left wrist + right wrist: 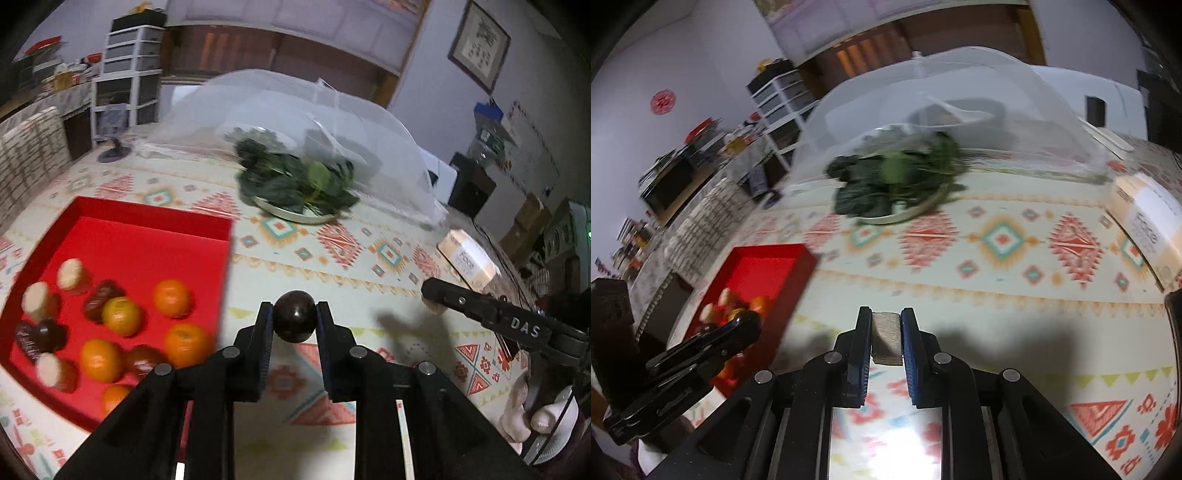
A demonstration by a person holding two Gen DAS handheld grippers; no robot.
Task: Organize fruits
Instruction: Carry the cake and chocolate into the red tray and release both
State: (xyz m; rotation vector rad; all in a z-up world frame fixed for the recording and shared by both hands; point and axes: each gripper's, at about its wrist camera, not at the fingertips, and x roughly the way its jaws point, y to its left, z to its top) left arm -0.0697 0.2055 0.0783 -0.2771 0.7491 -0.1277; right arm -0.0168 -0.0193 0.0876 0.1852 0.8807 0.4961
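the counter (332, 258) has a patterned cloth. a red square tray (122, 236) near its left edge holds round orange fruits (171, 298). the left gripper (294, 317) squeezes a dark round plum (294, 321) above the cloth. the right gripper (885, 338) pinches a pale cut fruit chunk (885, 338).

"DAS" reads white on the right gripper (430, 295); "Face" shows on the tissue box (467, 258) at the counter's right edge.

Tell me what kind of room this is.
Probably a home dining or living area: a table under a patterned tablecloth, a mesh food cover beside a plate of greens, and plastic storage drawers by the wall.
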